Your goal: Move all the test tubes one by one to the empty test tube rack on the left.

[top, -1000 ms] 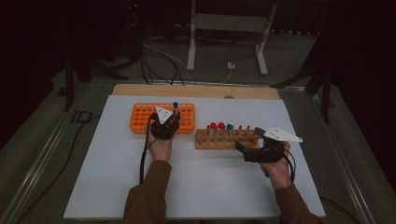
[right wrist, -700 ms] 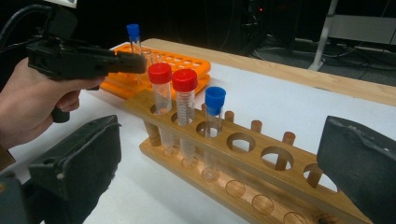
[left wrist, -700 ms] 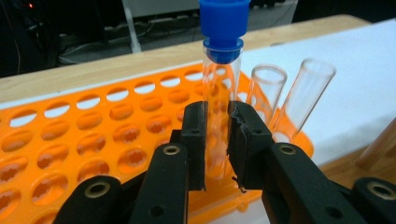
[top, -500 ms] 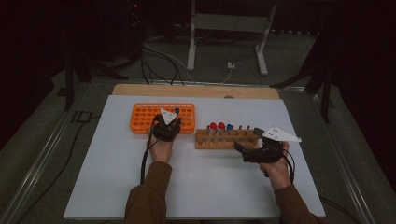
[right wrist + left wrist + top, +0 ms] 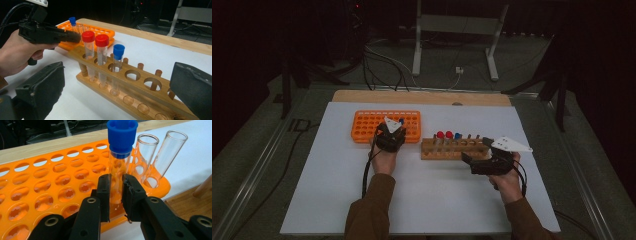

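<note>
My left gripper (image 5: 116,180) is shut on a clear tube with a blue cap (image 5: 122,137), which stands upright in a hole near the right end of the orange rack (image 5: 50,182). Two uncapped glass tubes (image 5: 146,150) lean in the holes beside it. From above, the left gripper (image 5: 397,125) is over the orange rack's (image 5: 367,125) right part. My right gripper (image 5: 119,80) is open, with its jaws wide apart on either side of the wooden rack (image 5: 140,85). That rack holds two red-capped tubes (image 5: 102,41) and a blue-capped tube (image 5: 118,52). The high view puts the right gripper (image 5: 476,151) at the wooden rack's (image 5: 447,150) right end.
Both racks sit on a white board (image 5: 332,190) over a wooden tabletop (image 5: 422,97). Several holes at the wooden rack's right end are unfilled. Cables and a metal stand (image 5: 452,30) lie on the dark floor beyond the table.
The left gripper has shifted slightly to the right over the orange rack, still holding the blue-capped tube. The right hand has stayed in place.
</note>
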A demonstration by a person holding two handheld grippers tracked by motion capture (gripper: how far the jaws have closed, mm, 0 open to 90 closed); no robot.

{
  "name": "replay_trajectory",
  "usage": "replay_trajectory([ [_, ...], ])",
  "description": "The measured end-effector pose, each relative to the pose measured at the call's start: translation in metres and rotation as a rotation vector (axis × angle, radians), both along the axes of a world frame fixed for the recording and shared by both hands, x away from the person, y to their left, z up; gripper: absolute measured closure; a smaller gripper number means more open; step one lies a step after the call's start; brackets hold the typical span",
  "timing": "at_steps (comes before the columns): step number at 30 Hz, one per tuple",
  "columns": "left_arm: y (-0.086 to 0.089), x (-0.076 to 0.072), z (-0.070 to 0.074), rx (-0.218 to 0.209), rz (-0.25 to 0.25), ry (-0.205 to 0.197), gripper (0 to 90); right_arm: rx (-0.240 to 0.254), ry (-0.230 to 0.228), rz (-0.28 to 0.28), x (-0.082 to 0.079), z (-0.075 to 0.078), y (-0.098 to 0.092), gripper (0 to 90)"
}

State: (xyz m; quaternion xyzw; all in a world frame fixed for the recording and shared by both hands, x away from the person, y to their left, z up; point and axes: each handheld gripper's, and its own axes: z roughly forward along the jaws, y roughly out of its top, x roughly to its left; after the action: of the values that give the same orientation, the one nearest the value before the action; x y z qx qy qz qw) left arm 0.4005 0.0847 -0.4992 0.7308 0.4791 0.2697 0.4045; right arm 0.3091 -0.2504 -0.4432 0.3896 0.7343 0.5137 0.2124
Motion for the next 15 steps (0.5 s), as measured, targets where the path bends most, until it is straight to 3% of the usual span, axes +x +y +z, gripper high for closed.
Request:
replay_trajectory([
  [4, 0.004, -0.002, 0.002, -0.027, 0.002, 0.007, 67.7, 0.000, 0.001, -0.002, 0.000, 0.000, 0.000, 0.1],
  [15, 0.023, -0.020, 0.018, -0.170, -0.056, 0.014, 43.8, -0.013, 0.013, 0.000, 0.001, -0.003, 0.003, 0.2],
])
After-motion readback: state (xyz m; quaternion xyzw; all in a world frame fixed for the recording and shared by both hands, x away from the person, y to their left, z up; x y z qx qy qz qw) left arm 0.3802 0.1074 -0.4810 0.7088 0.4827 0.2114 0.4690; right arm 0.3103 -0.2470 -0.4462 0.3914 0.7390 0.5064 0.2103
